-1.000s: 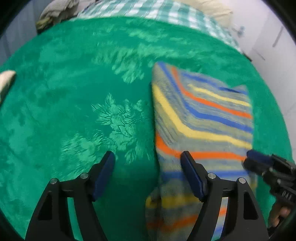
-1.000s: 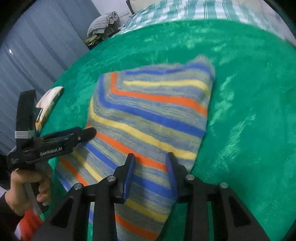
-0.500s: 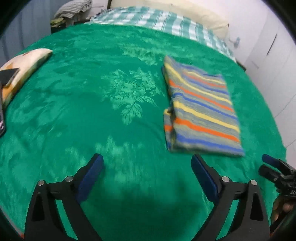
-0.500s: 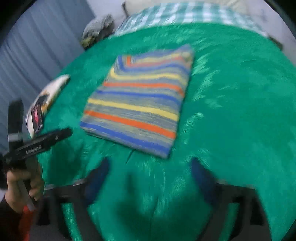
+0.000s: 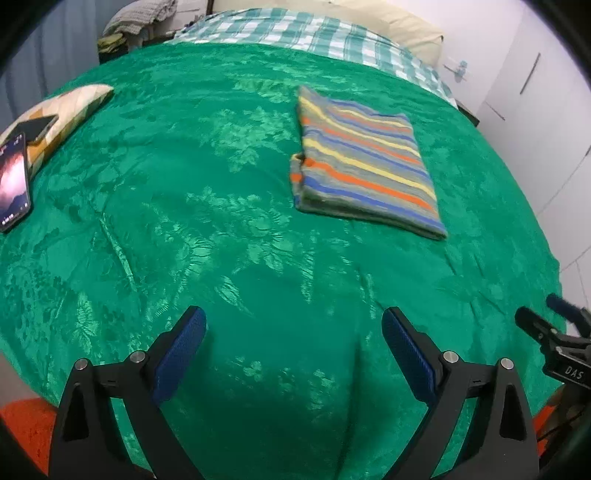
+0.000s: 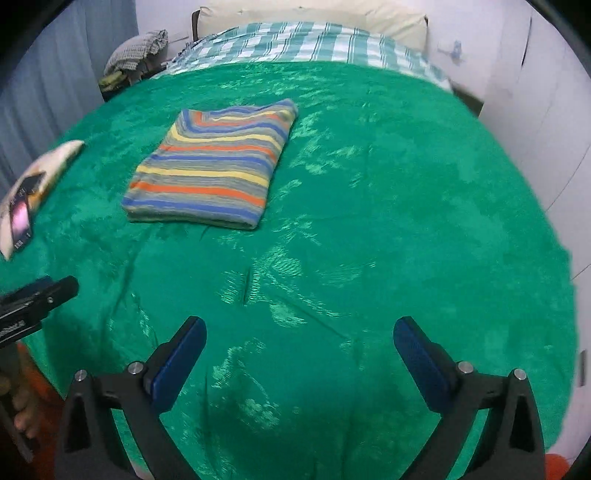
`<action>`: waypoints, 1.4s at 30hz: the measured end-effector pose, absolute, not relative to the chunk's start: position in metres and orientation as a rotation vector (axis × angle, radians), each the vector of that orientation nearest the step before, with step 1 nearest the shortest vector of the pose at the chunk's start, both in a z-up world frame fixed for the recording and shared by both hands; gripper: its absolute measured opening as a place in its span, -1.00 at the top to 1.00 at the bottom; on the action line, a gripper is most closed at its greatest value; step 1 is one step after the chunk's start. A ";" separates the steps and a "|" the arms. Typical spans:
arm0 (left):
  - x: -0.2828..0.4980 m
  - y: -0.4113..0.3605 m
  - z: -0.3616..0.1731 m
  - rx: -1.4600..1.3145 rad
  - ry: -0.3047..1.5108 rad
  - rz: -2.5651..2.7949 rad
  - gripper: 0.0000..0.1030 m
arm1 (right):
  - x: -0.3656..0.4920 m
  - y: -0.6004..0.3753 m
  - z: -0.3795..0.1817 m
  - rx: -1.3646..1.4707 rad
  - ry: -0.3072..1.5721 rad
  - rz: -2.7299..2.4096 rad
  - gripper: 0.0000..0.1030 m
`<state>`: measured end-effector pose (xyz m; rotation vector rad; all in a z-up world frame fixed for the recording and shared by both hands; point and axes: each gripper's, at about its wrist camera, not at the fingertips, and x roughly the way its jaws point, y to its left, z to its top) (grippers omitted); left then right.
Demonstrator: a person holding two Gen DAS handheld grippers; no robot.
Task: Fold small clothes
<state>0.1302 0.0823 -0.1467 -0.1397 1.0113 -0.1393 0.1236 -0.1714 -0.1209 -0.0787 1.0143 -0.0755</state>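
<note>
Folded and flat: striped garment [image 5: 364, 162] in a neat rectangle on the green bedspread [image 5: 207, 229], toward the far right side in the left wrist view, far left of centre in the right wrist view [image 6: 214, 162]. Nothing on top of it, nothing touching its edges.

Off at the left margin, a patterned cushion [image 5: 62, 114] with a phone [image 5: 13, 184] lit up and leaning against it, well apart from the garment. Heap of clothes [image 6: 136, 55] beyond the bed's far left corner. Checked sheet [image 6: 295, 40] and a pale pillow [image 6: 314, 16] at the head end. White cupboard doors [image 5: 535, 110] along the right, blue curtain [image 6: 55, 74] on the left.

Left hand-held gripper [image 5: 293, 343] low over the near edge of the bed, blue pads spread wide, gripping nothing. Right hand-held gripper [image 6: 299, 347] likewise: spread wide, nothing between the pads, well short of the garment. Each one visible at the edge of the other's view.

Broad stretch of bare bedspread between both grippers and the garment, a few shallow creases in it. Orange floor at the lower corners.
</note>
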 end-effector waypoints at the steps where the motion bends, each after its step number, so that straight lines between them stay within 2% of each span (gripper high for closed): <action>1: 0.129 0.078 -0.145 -0.128 1.010 -0.140 -0.88 | 0.120 -0.171 -0.117 -0.094 0.996 -0.094 -0.95; 11: 0.127 0.057 -0.142 -0.095 1.010 -0.143 -0.88 | 0.108 -0.193 -0.099 -0.131 0.962 -0.196 -0.97; 25: 0.140 0.056 -0.154 -0.061 1.049 -0.158 -0.88 | 0.115 -0.208 -0.111 -0.054 0.982 -0.165 -0.97; 29: 0.192 0.081 -0.149 -0.212 1.031 -0.224 -0.88 | 0.151 -0.221 -0.120 0.111 0.978 0.013 -0.97; 33: 0.274 0.093 -0.156 -0.289 1.064 -0.266 -0.88 | 0.218 -0.241 -0.126 0.309 0.919 0.143 -0.97; 36: 0.323 0.089 -0.175 -0.290 1.119 -0.274 -0.88 | 0.288 -0.250 -0.152 0.489 0.941 0.248 -0.96; 37: 0.335 0.087 -0.181 -0.278 1.133 -0.264 -0.87 | 0.306 -0.252 -0.163 0.544 0.959 0.267 -0.95; 39: 0.356 0.080 -0.186 -0.245 1.123 -0.257 -0.88 | 0.337 -0.251 -0.185 0.617 0.995 0.303 -0.75; 41: 0.367 0.074 -0.186 -0.228 1.106 -0.271 -0.88 | 0.361 -0.244 -0.204 0.637 1.033 0.319 -0.33; 42: 0.372 0.071 -0.187 -0.226 1.102 -0.288 -0.88 | 0.371 -0.238 -0.211 0.642 1.034 0.334 -0.27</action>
